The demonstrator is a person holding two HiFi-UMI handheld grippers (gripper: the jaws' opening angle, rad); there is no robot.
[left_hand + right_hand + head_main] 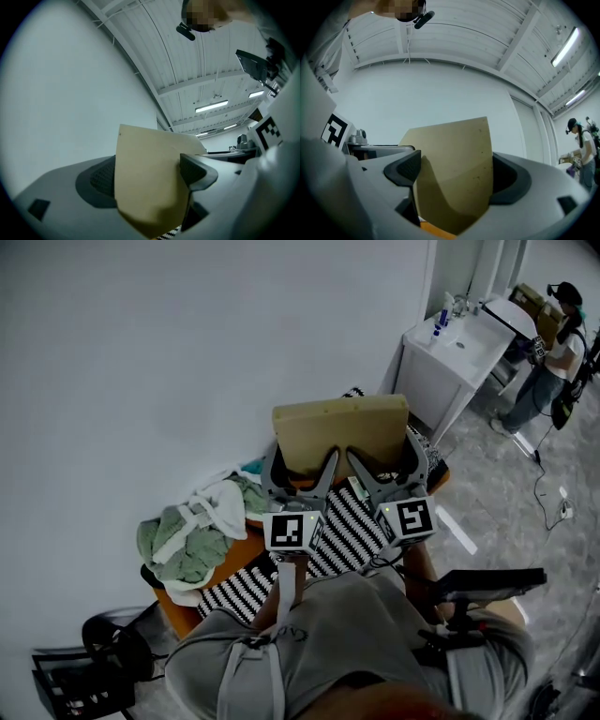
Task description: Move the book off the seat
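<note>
Your left tongs (pixel 300 465) and right tongs (pixel 384 460) each pinch the lower edge of the flat tan book (pixel 342 427) (two grips stop it swinging). It stands upright, apparently lifted, over the far edge of the orange seat (pixel 236 549).

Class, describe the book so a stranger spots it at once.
By the white wall stands an orange seat with striped cloth. Above it, the left gripper and right gripper clamp the book: a flat tan slab, unlike the crumpled green towel nearby.
</note>
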